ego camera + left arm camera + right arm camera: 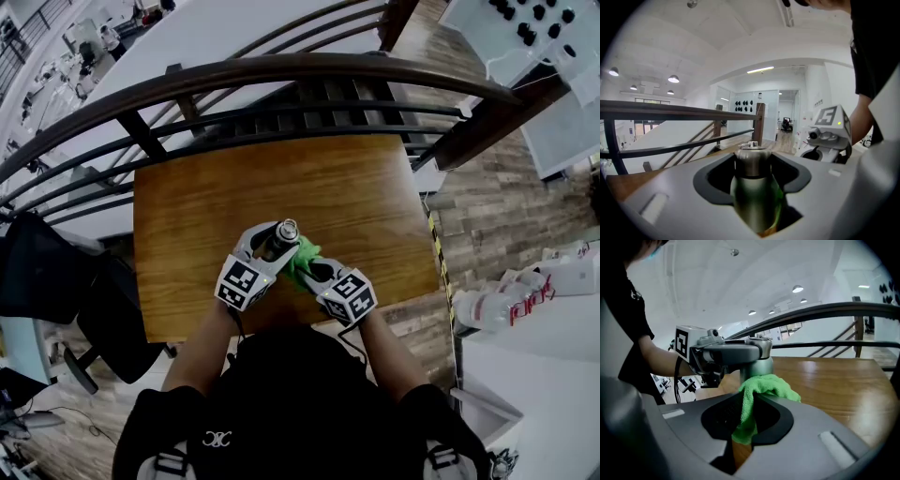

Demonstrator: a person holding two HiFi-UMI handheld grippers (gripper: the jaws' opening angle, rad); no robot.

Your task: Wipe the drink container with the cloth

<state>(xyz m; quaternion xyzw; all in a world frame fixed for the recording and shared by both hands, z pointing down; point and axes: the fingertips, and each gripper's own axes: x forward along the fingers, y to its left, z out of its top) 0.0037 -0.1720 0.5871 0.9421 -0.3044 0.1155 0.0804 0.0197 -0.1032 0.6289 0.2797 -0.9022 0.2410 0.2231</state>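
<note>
Our left gripper (265,251) is clamped around the steel drink container (284,232), which stands upright near the front edge of the table (234,187). The green cloth (303,257) touches the container's right side, pinched in our right gripper (317,270).

A brown wooden surface (281,187) fills the middle of the head view. A dark curved railing (281,70) arcs just past its far edge. A black office chair (103,319) stands at lower left. Plank floor (487,206) runs along the right, with white packages (525,295) printed in red at the right edge.
</note>
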